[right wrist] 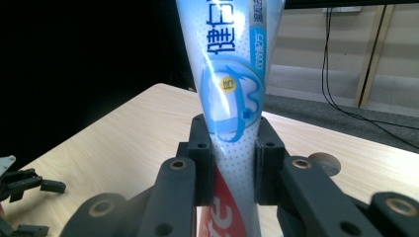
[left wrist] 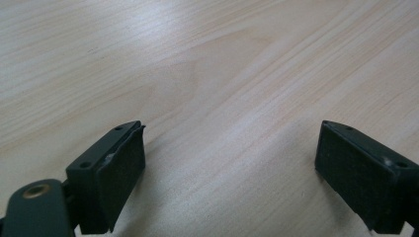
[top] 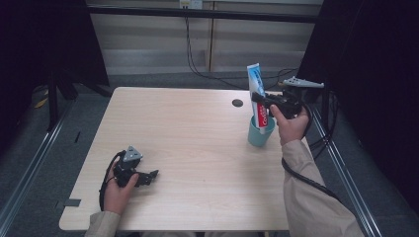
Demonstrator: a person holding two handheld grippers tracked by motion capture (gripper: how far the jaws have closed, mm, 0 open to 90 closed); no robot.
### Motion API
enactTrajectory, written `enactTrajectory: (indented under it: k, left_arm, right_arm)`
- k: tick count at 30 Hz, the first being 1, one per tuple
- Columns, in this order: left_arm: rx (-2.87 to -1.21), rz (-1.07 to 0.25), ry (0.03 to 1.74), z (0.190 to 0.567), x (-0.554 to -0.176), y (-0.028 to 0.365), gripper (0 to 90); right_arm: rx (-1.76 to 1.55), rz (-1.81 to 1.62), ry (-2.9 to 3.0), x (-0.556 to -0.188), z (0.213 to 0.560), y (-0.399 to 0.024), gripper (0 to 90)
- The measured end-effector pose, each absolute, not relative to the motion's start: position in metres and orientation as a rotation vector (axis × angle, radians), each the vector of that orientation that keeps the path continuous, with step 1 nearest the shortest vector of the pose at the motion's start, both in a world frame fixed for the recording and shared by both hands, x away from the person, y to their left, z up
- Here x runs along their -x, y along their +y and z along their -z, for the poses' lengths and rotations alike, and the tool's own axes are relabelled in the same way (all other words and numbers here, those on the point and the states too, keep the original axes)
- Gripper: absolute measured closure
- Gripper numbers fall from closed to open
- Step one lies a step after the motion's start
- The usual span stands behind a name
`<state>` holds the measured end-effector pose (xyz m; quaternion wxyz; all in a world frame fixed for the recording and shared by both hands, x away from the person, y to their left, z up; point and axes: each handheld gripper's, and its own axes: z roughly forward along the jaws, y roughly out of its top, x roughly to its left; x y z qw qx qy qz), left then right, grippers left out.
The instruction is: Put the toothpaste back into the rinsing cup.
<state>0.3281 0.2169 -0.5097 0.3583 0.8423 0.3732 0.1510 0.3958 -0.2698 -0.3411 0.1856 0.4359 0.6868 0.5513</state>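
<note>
Where the right tool [top: 260, 100] has closed its jaws on it, the toothpaste tube [top: 257, 94] stands nearly upright with its lower end inside the teal cup [top: 260, 134], its flat crimped end pointing up and leaning slightly to the left in the high view. In the right gripper view the tube [right wrist: 237, 113] rises straight between the two black pads, which press on its blue and white middle, with the red part of the print just below them. The cup stands upright on the bench [top: 197, 143] near the right edge, just in front of a small round hole [top: 237, 103] in the top. The right hand [top: 290, 124] holds its tool level, beside and above the cup's rim, with the cable [top: 306, 180] trailing down along the sleeve. Well apart from all this, near the front left corner of the bench, the left tool [top: 152, 175] rests low over the wood in the left hand [top: 117, 190], its jaws standing wide apart with nothing between them; the left gripper view shows bare wood grain between its pads [left wrist: 118, 173].
</note>
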Motion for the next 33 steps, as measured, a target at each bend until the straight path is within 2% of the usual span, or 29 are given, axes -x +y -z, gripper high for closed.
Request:
enactTrajectory:
  k: [33]
  left_arm:
    - [-2.173,-0.388,0.962,0.51,-0.328,0.217,11.7]
  right_arm:
    - [-1.261,-1.53,1.836,-0.417,0.353,-0.279,75.1]
